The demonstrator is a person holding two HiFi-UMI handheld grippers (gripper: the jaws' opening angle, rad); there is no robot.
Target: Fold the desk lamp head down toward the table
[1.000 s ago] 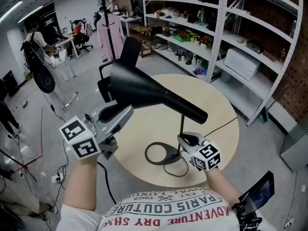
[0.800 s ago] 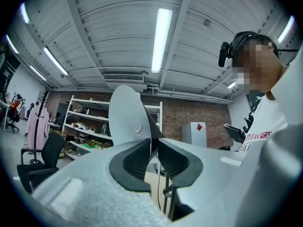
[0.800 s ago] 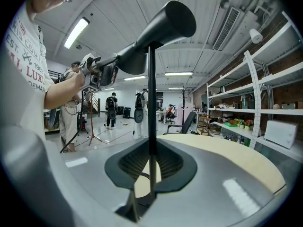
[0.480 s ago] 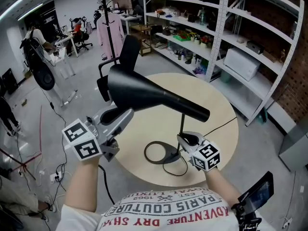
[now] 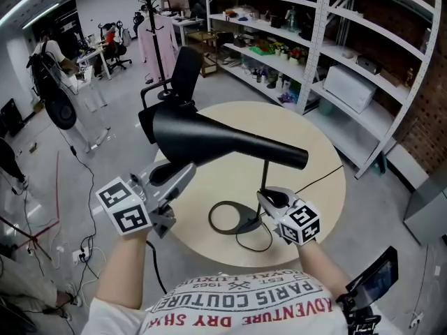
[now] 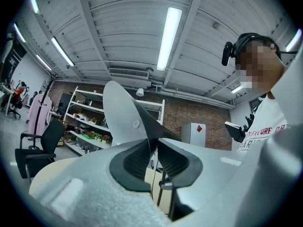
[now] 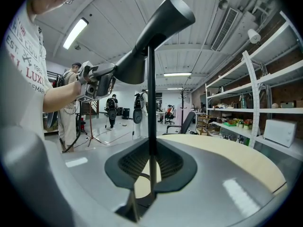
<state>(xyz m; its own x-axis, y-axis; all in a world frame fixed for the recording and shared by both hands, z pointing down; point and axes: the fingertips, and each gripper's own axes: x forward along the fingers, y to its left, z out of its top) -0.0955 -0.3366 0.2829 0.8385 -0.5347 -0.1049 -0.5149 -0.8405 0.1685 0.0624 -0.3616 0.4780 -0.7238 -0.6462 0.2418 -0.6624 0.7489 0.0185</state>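
Note:
A black desk lamp stands on the round table (image 5: 318,152). Its cone-shaped head (image 5: 209,142) lies almost level over a thin stem (image 5: 263,180) and a ring base (image 5: 230,223). My left gripper (image 5: 183,172) is shut on the lower rim of the head's wide end. In the left gripper view the thin rim of the head (image 6: 124,112) runs between the pads (image 6: 135,162). My right gripper (image 5: 265,199) is shut on the stem low down. In the right gripper view the stem (image 7: 151,103) stands upright between the jaws, with the lamp head (image 7: 158,25) above.
The lamp's cord (image 5: 323,179) trails off the table's right edge. A black office chair (image 5: 183,75) stands just behind the table, and metal shelves (image 5: 342,68) with boxes and small items line the right side. A coat rack (image 5: 150,19) and other people are far off on the left.
The left gripper has come down with the wide end of the lamp head, so the head now tilts less and sits closer to level. The right gripper and stem have not moved.

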